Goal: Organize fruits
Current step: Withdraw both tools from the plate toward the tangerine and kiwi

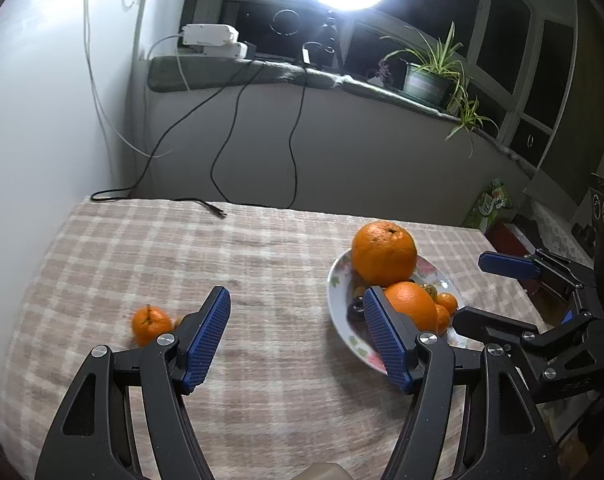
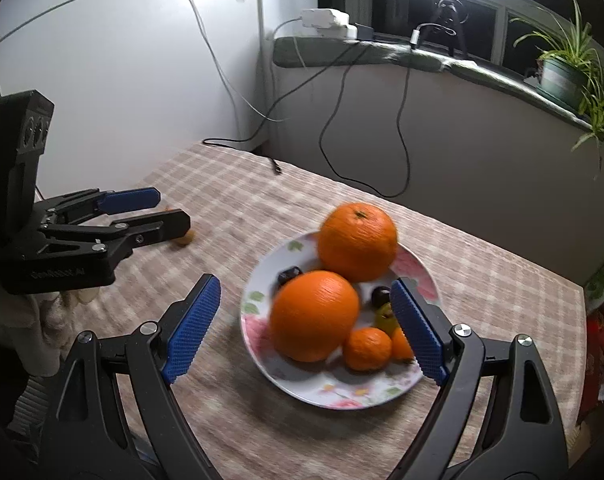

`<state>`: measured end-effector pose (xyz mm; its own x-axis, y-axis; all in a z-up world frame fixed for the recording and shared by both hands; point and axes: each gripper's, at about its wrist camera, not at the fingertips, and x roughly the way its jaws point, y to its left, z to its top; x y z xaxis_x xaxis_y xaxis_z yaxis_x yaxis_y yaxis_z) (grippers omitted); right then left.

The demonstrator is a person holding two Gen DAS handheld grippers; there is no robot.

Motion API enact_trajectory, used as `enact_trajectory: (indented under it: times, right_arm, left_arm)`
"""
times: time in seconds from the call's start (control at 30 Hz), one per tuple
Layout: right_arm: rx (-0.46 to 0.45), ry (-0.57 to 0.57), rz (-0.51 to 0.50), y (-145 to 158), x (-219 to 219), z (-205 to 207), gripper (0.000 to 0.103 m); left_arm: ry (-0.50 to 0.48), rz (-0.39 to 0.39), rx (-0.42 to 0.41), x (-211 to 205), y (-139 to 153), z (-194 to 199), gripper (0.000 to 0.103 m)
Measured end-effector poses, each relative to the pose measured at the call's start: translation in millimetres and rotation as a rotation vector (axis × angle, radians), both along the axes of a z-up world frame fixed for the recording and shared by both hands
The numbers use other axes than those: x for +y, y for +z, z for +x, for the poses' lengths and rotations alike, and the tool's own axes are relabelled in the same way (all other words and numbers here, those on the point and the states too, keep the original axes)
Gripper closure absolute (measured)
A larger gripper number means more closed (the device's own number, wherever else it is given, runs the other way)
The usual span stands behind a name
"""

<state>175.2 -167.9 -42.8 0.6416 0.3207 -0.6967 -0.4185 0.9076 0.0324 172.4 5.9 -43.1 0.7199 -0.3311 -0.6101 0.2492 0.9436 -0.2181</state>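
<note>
A flowered plate (image 2: 334, 396) on the checked tablecloth holds two large oranges (image 2: 358, 242) (image 2: 314, 316). Beside them lie small mandarins (image 2: 368, 348) and dark fruits (image 2: 289, 274). My right gripper (image 2: 305, 282) hangs open just above the plate's near side, touching nothing. One mandarin (image 1: 151, 324) lies alone on the cloth, left of the plate (image 1: 336, 280). My left gripper (image 1: 297, 296) is open and empty over the cloth between that mandarin and the plate. From the right wrist, the left gripper (image 2: 173, 210) half hides the lone mandarin (image 2: 183, 238). The right gripper (image 1: 482, 288) shows at the plate's right.
A black cable with a plug (image 1: 217, 210) lies at the table's far edge. Behind it run a wall and a window sill with a potted plant (image 1: 426, 84) under a bright ring light. A green box (image 1: 490, 202) stands beyond the table's right edge.
</note>
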Motion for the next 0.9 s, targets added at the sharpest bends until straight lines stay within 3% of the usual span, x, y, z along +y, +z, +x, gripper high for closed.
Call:
enact_trajectory:
  times: [0.33, 0.7, 0.83, 0.9]
  right_arm:
    - [-0.044, 0.059, 0.014, 5, 40, 1, 0.014]
    - [-0.004, 0.133, 0.018, -3, 93, 13, 0.014]
    - [0.035, 0.156, 0.018, -14, 112, 22, 0.014]
    - [0.052, 0.168, 0.015, -20, 121, 26, 0.022]
  left_arm:
    - [0.060, -0.025, 0.007, 42, -4, -1, 0.034]
    - [0.159, -0.129, 0.057, 112, -20, 7, 0.036]
    - [0.161, -0.154, 0.089, 123, -31, 12, 0.045]
    - [0.148, -0.159, 0.105, 125, -36, 14, 0.048]
